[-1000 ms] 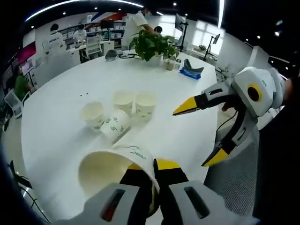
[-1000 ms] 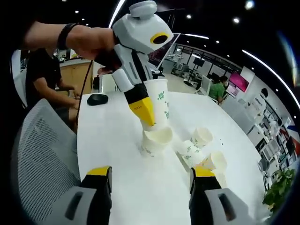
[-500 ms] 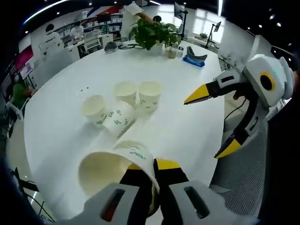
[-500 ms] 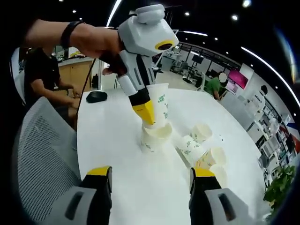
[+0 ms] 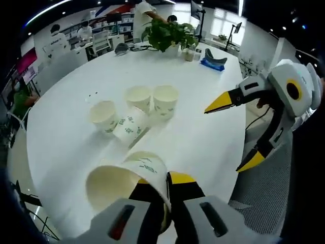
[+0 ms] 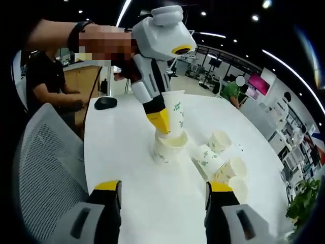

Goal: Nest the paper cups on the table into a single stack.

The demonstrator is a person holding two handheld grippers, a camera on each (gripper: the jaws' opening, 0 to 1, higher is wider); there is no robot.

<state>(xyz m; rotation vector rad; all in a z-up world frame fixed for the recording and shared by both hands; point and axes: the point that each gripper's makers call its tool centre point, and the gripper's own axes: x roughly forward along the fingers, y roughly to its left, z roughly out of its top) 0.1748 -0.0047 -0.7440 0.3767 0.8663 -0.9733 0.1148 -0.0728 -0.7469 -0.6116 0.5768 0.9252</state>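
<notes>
My left gripper [image 5: 163, 183] is shut on the rim of a white paper cup [image 5: 119, 183] with green print. In the right gripper view that held cup [image 6: 175, 111] is tilted, its base dipping into an upright cup [image 6: 165, 150] standing on the white table [image 6: 127, 173]; the left gripper [image 6: 160, 121] pinches its wall. Beyond lie more cups: an upright one [image 5: 104, 116], one on its side [image 5: 129, 128], and two upright side by side [image 5: 139, 96] [image 5: 165, 99]. My right gripper [image 6: 162, 189] is open and empty near the table edge, also visible at the right [image 5: 236, 132].
A potted plant [image 5: 167, 33] and a blue object [image 5: 213, 60] sit at the table's far side. A black mouse [image 6: 105, 103] lies near the table end, a grey mesh chair [image 6: 45, 168] stands beside it, and a seated person [image 6: 45, 81] is behind.
The held cup has come down, so its base now sits in the mouth of the upright cup. The right gripper has stayed open, shifting only slightly.
</notes>
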